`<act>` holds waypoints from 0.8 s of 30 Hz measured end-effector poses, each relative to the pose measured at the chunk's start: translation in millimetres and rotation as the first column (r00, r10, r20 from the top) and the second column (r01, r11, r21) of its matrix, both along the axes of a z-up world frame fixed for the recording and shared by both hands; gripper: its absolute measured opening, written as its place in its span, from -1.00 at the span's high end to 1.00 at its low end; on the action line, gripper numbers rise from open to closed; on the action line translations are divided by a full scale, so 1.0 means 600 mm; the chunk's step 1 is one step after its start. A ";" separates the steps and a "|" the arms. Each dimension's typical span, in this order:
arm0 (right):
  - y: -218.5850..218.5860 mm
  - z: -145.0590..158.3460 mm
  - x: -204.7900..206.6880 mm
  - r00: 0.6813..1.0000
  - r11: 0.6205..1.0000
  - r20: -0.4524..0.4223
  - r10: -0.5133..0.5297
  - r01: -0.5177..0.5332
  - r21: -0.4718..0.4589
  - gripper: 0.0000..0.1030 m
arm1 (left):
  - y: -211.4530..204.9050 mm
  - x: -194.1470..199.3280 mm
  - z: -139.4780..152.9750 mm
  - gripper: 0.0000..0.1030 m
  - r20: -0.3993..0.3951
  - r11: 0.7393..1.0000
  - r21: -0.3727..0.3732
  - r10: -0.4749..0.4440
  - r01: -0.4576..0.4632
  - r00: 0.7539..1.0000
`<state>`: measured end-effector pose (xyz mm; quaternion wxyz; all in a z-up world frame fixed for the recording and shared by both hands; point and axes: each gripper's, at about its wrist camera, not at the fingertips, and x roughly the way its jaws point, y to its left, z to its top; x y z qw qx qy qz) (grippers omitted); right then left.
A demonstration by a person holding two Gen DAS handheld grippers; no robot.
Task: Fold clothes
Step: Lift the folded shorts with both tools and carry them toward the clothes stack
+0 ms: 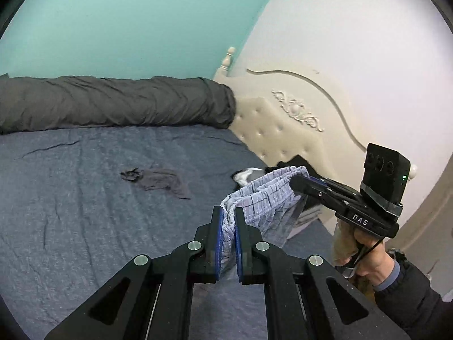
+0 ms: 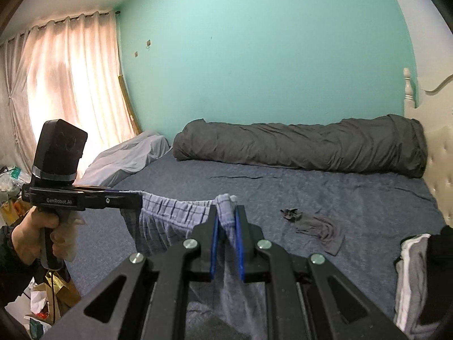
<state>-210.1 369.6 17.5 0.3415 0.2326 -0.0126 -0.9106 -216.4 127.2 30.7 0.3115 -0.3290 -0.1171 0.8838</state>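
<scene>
Below, rumpled blue bed (image 1: 85,212), teal wall (image 1: 127,22).

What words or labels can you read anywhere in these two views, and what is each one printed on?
"DAS": white letters on the black body of the right claw, seen in the left wrist view.
"GenRobot.AI": pale letters on the side of the left claw, seen in the right wrist view; the last letters are soft.
Packaging on the floor clutter: too blurred to read.
</scene>
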 end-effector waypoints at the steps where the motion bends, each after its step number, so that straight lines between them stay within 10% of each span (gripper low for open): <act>1: 0.008 0.005 0.006 1.000 1.000 -0.006 -0.006 0.006 0.007 0.81 | 0.011 0.004 0.004 0.85 -0.003 1.000 -0.006 -0.008 0.008 1.000; 24: 0.320 0.069 0.130 0.974 0.974 -0.037 -0.224 0.224 0.014 0.81 | 0.346 0.040 0.051 0.85 -0.024 0.968 -0.025 -0.249 0.248 0.968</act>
